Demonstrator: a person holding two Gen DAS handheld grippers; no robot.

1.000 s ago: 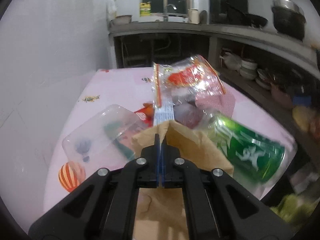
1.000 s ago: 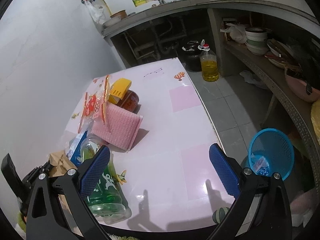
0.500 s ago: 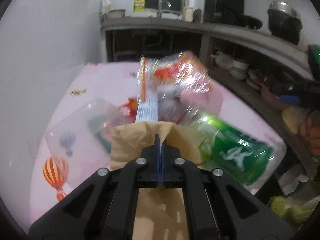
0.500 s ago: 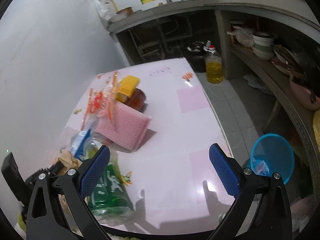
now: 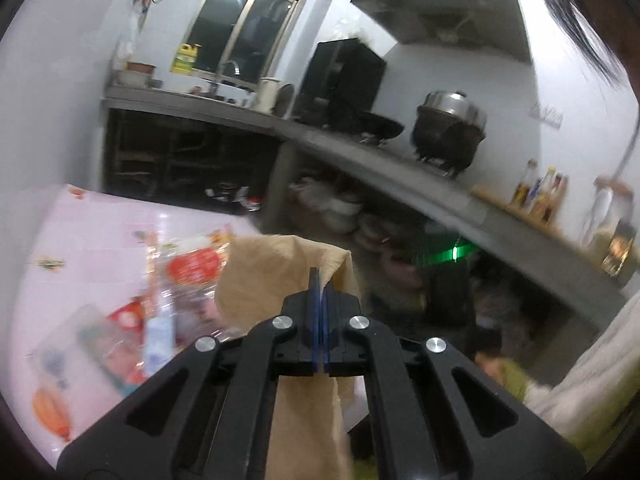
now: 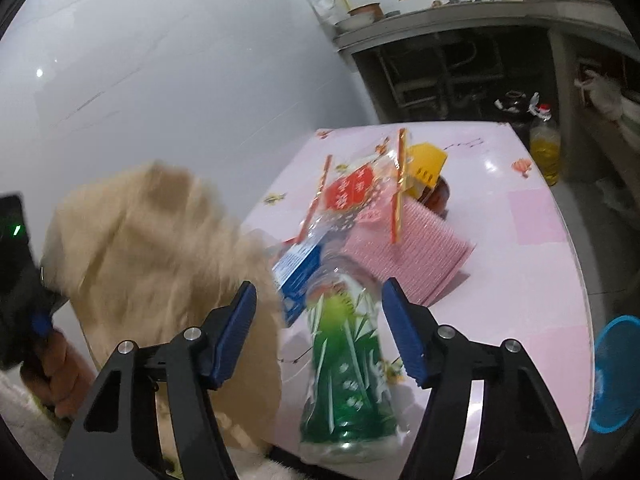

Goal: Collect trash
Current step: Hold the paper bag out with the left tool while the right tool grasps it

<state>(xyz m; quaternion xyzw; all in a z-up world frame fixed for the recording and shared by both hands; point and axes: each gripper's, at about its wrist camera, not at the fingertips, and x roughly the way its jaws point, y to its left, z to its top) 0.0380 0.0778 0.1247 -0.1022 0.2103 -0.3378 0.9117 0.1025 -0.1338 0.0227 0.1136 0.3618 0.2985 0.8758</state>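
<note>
Left gripper (image 5: 319,280) fingers pinch brown paper bag (image 5: 276,276) above littered pink table (image 5: 100,232)

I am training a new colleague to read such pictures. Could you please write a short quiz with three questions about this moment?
1. True or false: the left hand-held gripper is shut on the brown paper bag.
2. What lies between the open jaws of the right hand-held gripper?
3. The blue basket is: A on the table; B beside it, lower down.

Key: 1 true; 2 the green plastic bottle, not yet gripped; 3 B.
</note>
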